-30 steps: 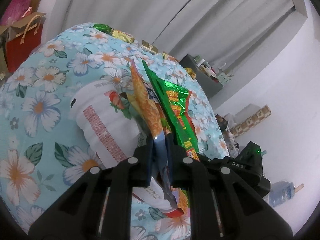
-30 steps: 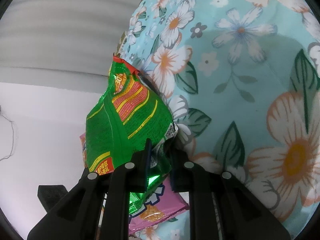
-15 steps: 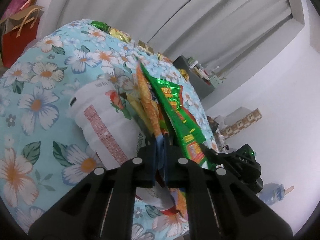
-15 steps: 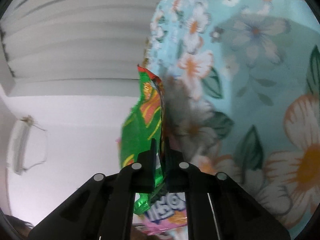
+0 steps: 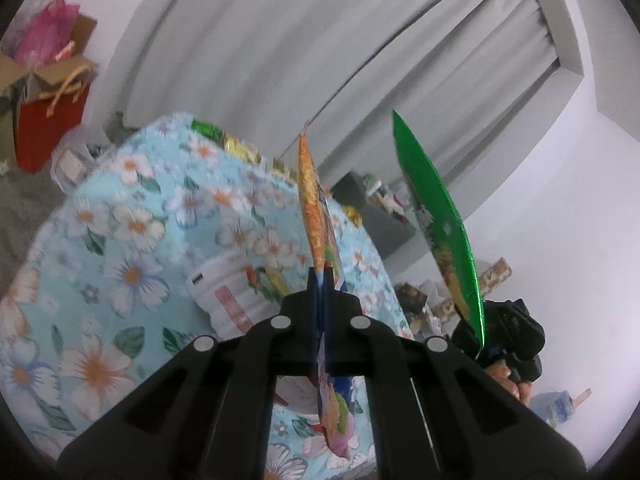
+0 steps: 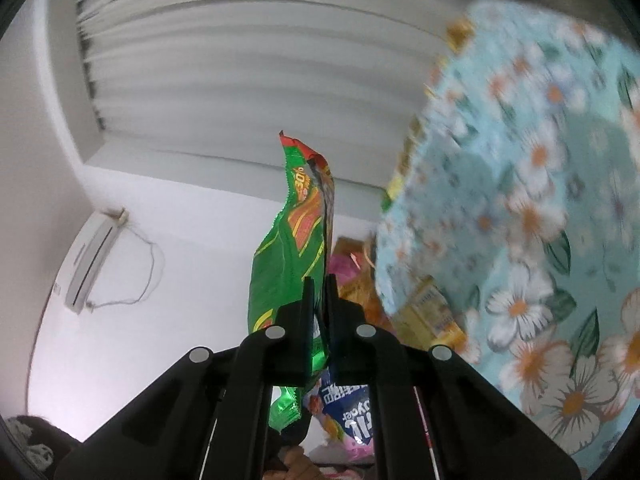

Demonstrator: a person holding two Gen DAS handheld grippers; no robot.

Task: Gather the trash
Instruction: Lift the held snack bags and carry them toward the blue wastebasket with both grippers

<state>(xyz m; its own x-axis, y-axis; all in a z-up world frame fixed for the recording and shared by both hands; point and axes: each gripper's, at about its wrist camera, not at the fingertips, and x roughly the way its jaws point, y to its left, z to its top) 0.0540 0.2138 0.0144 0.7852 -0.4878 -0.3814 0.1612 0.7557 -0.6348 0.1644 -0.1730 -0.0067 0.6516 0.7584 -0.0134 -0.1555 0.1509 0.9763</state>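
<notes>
My left gripper [image 5: 320, 280] jaws clamp orange crinkly snack wrapper [image 5: 310, 200]; right gripper [image 6: 318, 292] jaws clamp green foil wrapper [image 6: 288, 252]. Left: white ribbed noodle cup [image 5: 228, 296], foil scraps [image 5: 236, 148] on floral-clothed table [image 5: 120, 240], centre frame.

A home room: flowered tablecloth [image 5: 120, 240], grey curtains [image 5: 320, 60], wall air conditioner [image 6: 92, 264].

We read "30%" in yellow near the top of the green snack bag [image 6: 288, 256]. On the blue wrapper [image 6: 344, 404] below it, upside-down white letters end in "yder"; the rest is unclear. The red print on the white cup [image 5: 228, 292], near the floral table's [image 5: 120, 248] right edge, is too blurred to read.
</notes>
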